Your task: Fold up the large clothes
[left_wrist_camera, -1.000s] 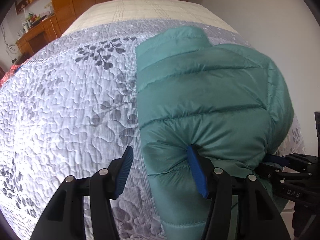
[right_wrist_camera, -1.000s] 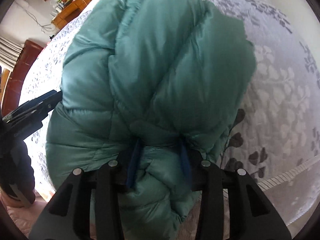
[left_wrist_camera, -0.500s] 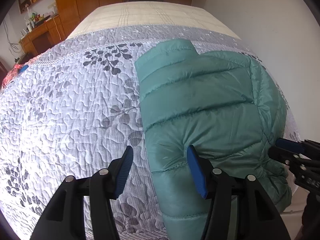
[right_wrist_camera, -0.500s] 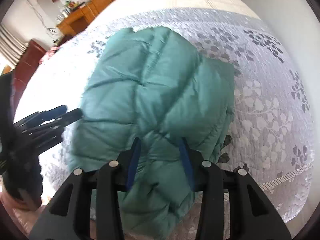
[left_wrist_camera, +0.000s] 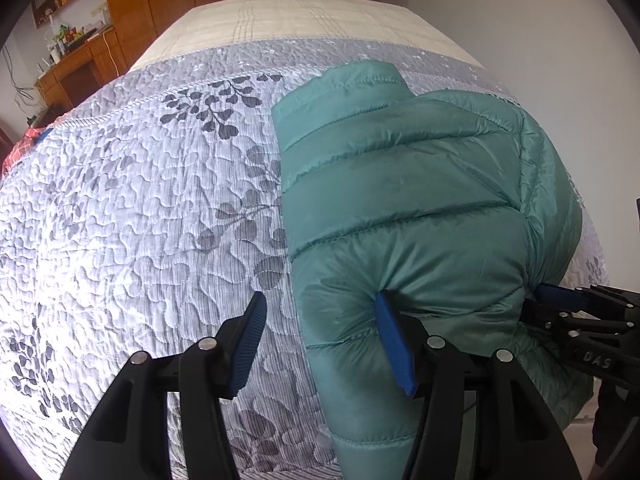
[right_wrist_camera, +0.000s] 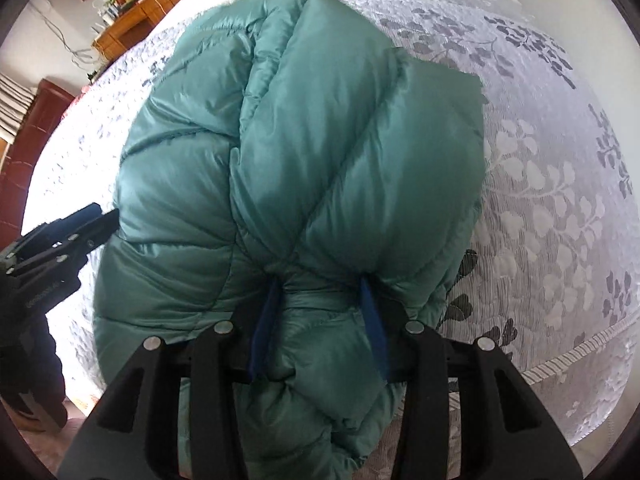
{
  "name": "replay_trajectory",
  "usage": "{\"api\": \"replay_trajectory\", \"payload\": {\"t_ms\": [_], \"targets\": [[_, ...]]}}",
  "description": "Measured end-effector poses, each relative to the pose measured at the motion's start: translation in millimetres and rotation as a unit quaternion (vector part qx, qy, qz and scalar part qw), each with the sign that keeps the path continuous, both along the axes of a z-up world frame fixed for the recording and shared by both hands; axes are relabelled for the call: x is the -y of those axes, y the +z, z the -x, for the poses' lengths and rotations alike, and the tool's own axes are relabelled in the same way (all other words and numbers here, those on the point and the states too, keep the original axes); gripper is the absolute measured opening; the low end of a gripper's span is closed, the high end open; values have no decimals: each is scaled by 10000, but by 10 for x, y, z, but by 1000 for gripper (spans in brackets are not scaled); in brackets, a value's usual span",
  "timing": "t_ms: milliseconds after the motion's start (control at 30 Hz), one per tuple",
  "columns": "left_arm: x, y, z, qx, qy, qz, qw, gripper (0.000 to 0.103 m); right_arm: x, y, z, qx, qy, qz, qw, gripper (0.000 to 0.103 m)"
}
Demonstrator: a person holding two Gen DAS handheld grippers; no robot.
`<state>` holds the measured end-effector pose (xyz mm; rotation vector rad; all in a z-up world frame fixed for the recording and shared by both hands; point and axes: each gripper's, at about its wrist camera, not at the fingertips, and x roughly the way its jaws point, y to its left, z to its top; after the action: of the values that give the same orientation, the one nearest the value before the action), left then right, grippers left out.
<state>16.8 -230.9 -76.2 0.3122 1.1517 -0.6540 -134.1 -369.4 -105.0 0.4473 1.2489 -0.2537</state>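
Note:
A teal puffer jacket (left_wrist_camera: 420, 208) lies folded on the bed, collar toward the far end. My left gripper (left_wrist_camera: 320, 340) stands open at the jacket's near left corner. Its right pad (left_wrist_camera: 394, 344) dents the padding, while its left pad (left_wrist_camera: 248, 336) hangs free over the quilt. In the right wrist view the jacket (right_wrist_camera: 320, 140) bulges up and fills the middle. My right gripper (right_wrist_camera: 320, 320) is shut on a bunched fold of its near edge. The right gripper (left_wrist_camera: 568, 312) also shows at the jacket's right side, and the left gripper (right_wrist_camera: 80, 228) at its left side.
A grey-and-white leaf-patterned quilt (left_wrist_camera: 140, 220) covers the bed, with a beige cover (left_wrist_camera: 300, 20) beyond it. A wooden desk (left_wrist_camera: 76, 68) and wardrobe (left_wrist_camera: 160, 0) stand at the far left. A white wall (left_wrist_camera: 520, 20) runs along the right. The bed's near edge (right_wrist_camera: 560, 364) is close.
Half a second ago the jacket lay flatter and looked farther off; now it bulges up close to both cameras again. The right gripper keeps its hold. The left jaws stay equally wide.

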Motion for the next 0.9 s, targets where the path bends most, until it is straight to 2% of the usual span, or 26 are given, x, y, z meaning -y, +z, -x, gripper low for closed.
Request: {"api": "replay_trajectory", "payload": {"t_ms": [100, 133, 233, 267, 333, 367, 400, 467, 533, 567, 633, 700, 833, 900], "targets": [[-57, 45, -70, -99, -2, 107, 9999, 57, 62, 145, 69, 230, -86, -183, 9995, 43], [-86, 63, -98, -139, 2, 175, 9997, 57, 93, 224, 101, 347, -129, -205, 9991, 46], [-251, 87, -269, -573, -42, 732, 9957, 67, 200, 420, 196, 676, -298, -273, 9969, 69], [-312, 67, -339, -795, -38, 944, 9924, 69, 249, 454, 228, 762, -365, -330, 9959, 74], [-433, -6, -480, -1306, -38, 1441, 9809, 72, 364, 459, 271, 878, -464, -490, 9939, 83], [-472, -65, -542, -1592, -128, 1721, 9720, 76, 429, 426, 291, 879, -545, -579, 9929, 86], [-488, -114, -575, -1803, -169, 1893, 9651, 77, 471, 386, 273, 873, -595, -670, 9921, 86], [-515, -256, -640, -2269, -256, 2328, 9454, 78, 575, 236, 263, 911, -640, -1042, 9883, 89], [-501, -421, -680, -2654, -330, 2627, 9271, 81, 666, 38, 251, 958, -723, -1520, 9811, 90], [-482, -491, -684, -2787, -352, 2701, 9209, 83, 692, -61, 247, 994, -735, -1762, 9766, 90], [-416, -633, -670, -3108, -490, 2905, 9037, 84, 713, -247, 238, 932, -815, -2034, 9712, 92], [-363, -720, -640, -3224, -523, 2999, 8963, 89, 743, -425, 234, 979, -846, -2291, 9647, 97], [-235, -903, -581, -3614, -555, 3259, 8718, 92, 812, -685, 259, 1266, -998, -2998, 9403, 101], [-174, -943, -542, -3687, -596, 3314, 8664, 93, 812, -717, 247, 1368, -957, -3059, 9373, 101]]}}
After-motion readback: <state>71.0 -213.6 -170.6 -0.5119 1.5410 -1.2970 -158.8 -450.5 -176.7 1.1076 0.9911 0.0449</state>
